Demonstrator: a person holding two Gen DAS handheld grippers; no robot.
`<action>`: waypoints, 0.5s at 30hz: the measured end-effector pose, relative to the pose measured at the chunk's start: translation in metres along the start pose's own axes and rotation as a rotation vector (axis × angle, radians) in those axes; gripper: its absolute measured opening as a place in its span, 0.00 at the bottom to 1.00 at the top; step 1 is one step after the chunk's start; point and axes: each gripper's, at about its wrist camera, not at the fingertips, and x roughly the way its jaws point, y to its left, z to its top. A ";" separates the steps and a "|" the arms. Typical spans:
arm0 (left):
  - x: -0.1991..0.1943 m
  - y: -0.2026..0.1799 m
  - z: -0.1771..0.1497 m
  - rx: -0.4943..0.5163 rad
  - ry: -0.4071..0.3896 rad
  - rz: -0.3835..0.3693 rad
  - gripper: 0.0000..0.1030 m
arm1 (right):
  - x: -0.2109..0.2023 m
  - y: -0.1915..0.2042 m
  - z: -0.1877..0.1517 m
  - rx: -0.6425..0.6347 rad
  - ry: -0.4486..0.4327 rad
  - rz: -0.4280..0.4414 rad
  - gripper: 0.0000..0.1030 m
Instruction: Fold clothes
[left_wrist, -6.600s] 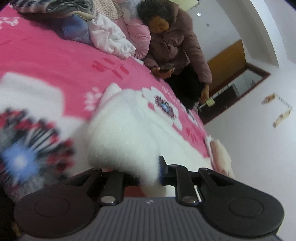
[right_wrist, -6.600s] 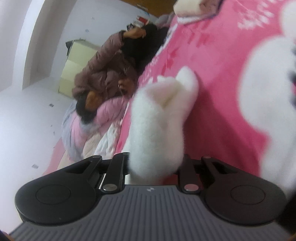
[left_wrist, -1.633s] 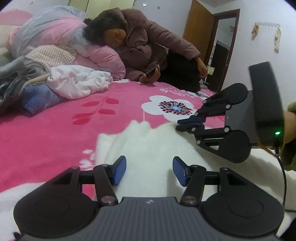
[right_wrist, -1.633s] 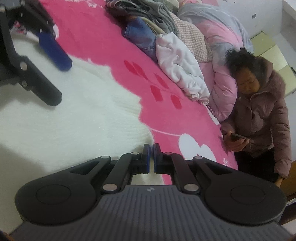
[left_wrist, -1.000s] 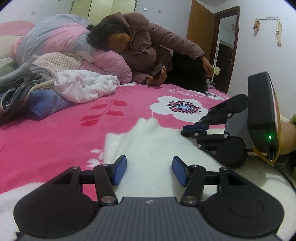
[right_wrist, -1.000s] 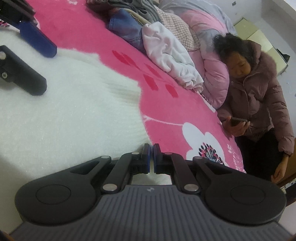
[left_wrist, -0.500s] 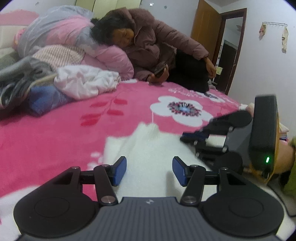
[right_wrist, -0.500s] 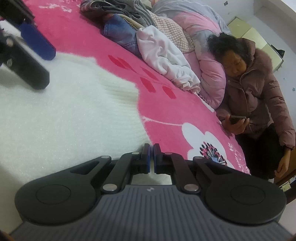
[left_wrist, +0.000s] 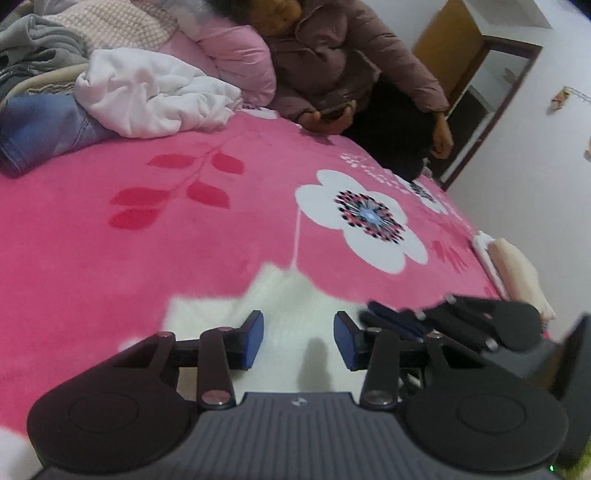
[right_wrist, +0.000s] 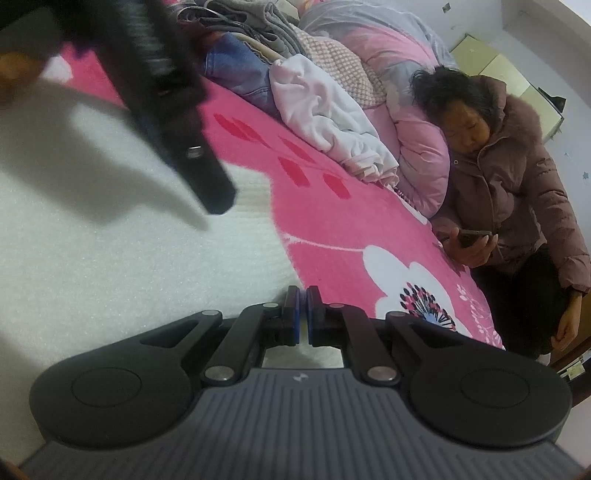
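**Taking the white garment's far edge**

The left tool (left_wrist: 298, 340) hovers half-open over the white fluffy garment (left_wrist: 295, 295), jaws just narrowing, nothing pinched yet. The right tool (right_wrist: 302, 314) is closed at the garment's near edge (whether on fabric I cannot tell). The garment lies flat on the pink bed (left_wrist: 147, 251). Best to catch the edge fully before lifting.

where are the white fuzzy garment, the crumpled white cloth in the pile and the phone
white fuzzy garment (right_wrist: 110, 266): right wrist view, on its flat middle
crumpled white cloth (left_wrist: 147, 99): left wrist view, on its bunched centre
phone (right_wrist: 474, 237): right wrist view, on the dark body held in the seated person's hand
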 end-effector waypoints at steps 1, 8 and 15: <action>0.004 0.000 0.002 0.003 -0.001 0.011 0.42 | 0.000 0.000 0.000 0.001 0.000 0.000 0.03; 0.020 0.017 0.013 -0.080 0.003 0.071 0.44 | 0.000 0.001 0.000 0.002 -0.001 0.000 0.03; -0.019 0.010 0.014 -0.076 -0.134 0.064 0.48 | -0.001 0.001 -0.001 0.002 -0.001 0.001 0.04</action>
